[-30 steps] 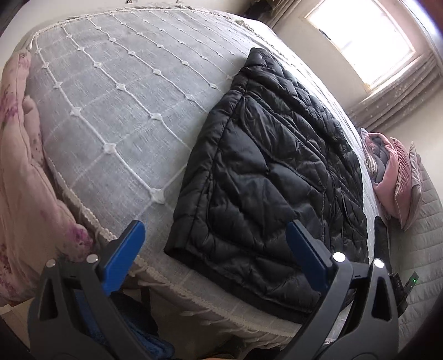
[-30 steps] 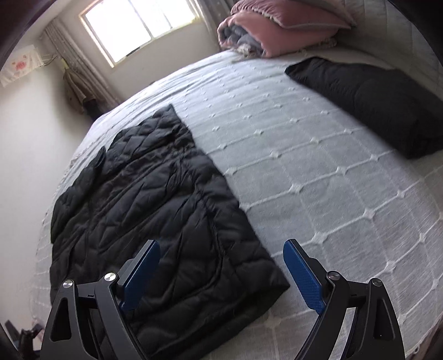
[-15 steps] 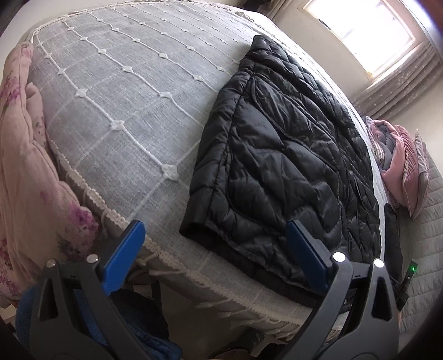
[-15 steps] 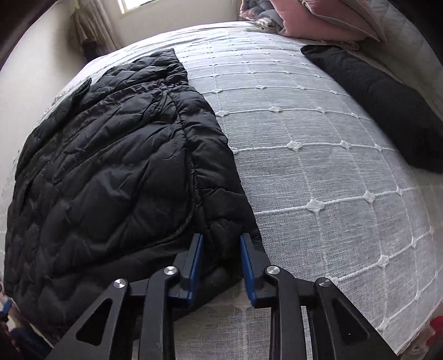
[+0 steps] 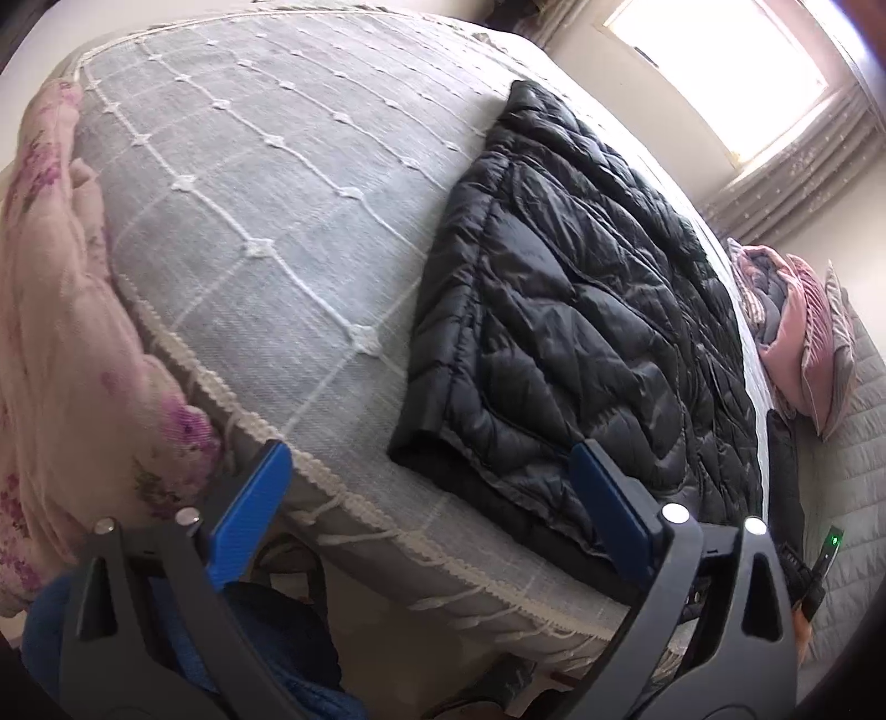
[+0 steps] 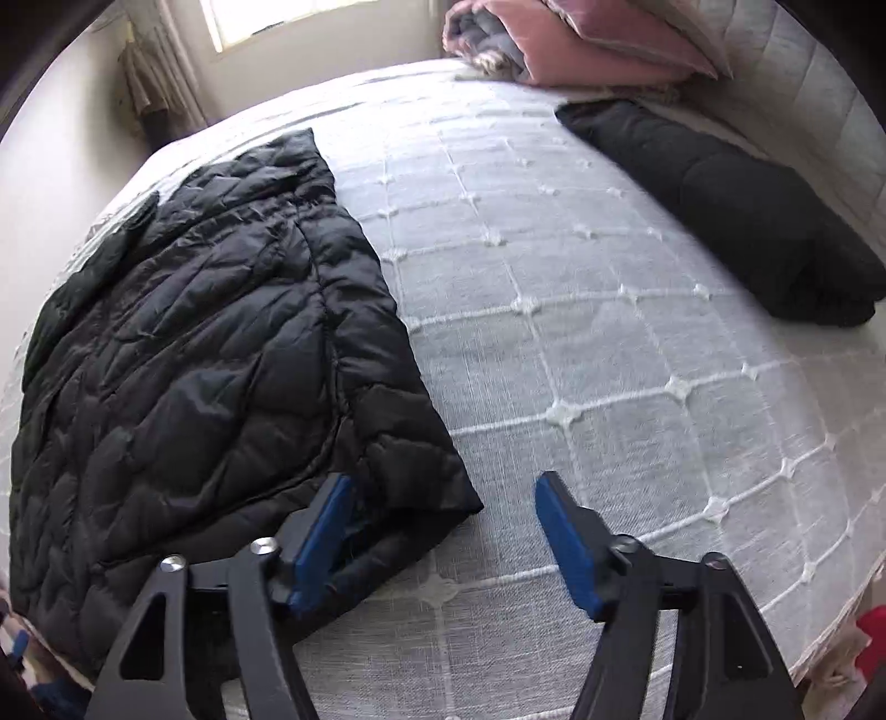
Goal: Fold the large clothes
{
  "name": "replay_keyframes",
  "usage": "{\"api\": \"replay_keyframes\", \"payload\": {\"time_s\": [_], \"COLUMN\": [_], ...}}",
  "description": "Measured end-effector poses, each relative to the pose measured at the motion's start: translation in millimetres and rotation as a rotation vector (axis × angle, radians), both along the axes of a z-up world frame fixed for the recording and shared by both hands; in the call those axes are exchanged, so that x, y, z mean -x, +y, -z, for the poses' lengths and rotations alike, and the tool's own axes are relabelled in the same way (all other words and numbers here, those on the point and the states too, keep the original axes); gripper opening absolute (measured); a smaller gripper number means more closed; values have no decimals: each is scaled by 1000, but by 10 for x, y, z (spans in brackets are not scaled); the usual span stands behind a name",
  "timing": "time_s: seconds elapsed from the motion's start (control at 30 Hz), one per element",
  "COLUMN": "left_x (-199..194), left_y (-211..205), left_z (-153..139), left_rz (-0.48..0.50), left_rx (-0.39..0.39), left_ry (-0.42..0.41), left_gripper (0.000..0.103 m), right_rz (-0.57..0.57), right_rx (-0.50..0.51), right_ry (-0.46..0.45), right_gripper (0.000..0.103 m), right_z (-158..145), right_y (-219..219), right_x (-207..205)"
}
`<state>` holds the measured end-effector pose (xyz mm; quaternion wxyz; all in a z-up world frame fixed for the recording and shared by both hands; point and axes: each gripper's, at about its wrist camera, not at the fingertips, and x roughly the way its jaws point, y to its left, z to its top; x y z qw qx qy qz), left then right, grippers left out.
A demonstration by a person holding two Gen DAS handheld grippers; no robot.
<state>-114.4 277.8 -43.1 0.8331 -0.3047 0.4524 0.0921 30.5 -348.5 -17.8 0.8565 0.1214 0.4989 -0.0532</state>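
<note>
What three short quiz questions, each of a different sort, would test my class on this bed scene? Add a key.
1. True or false: the black quilted jacket hangs from a hook.
2. Which lies nearer the pink pillows: A the jacket, B the folded black garment?
3. Fill in: the right gripper jaws are ____.

Key: 1 false, it lies flat on the grey bedspread. 2 B. 3 opening, the jacket's corner between them, unpinched.

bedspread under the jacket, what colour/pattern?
Light grey bedspread with a white stitched grid, small knots at the crossings. Clearest in the right wrist view.
</note>
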Motion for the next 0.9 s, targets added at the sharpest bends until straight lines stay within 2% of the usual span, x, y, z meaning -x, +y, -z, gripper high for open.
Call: {"api": "replay_keyframes", "payload": {"time_s": [0.1, 0.2, 0.27, 0.3, 0.33, 0.4, 0.53, 0.63, 0.7, 0.77, 0.83, 0.9], "left_x": [-55, -64, -69, -75, -80, -76, -50, -39, -44, -60, -70, -85], "left_y": [-36, -56, -50, -42, -32, 6, 84, 125, 141, 123, 93, 58], "left_z": [72, 81, 87, 98, 110, 128, 151, 170, 174, 170, 146, 132], "left_rz": [10, 9, 2, 2, 2, -3, -21, -21, -28, -33, -27, -12], "left_rx": [28, 40, 38, 41, 44, 53, 65, 75, 73, 61, 59, 64], "left_ry": [27, 28, 27, 29, 32, 36, 39, 36, 30, 30, 15, 5], "left_gripper": [96, 96, 96, 96, 96, 96, 96, 96, 89, 86, 84, 82], "right_rz": [-27, -31, -44, -41, -43, -36, 55, 86, 98, 52, 31, 48], "right_rx": [10, -34, -88, -110, -120, -107, -185, -181, -159, -172, -257, -291], "right_ry": [26, 59, 24, 8, -3, -19, -84, -85, -77, -79, -89, -96], "right_gripper": [71, 68, 35, 15, 11, 7, 5, 4, 2, 3, 5, 13], "right_z": [80, 203, 214, 207, 192, 153, 19, -6, -13, -10, -3, 0], "right_y": [36, 38, 48, 48, 42, 50, -129, -214, -238, -193, -218, -259], "right_x": [-73, -182, -233, -241, -238, -197, -27, 56, 78, 49, 54, 68]}}
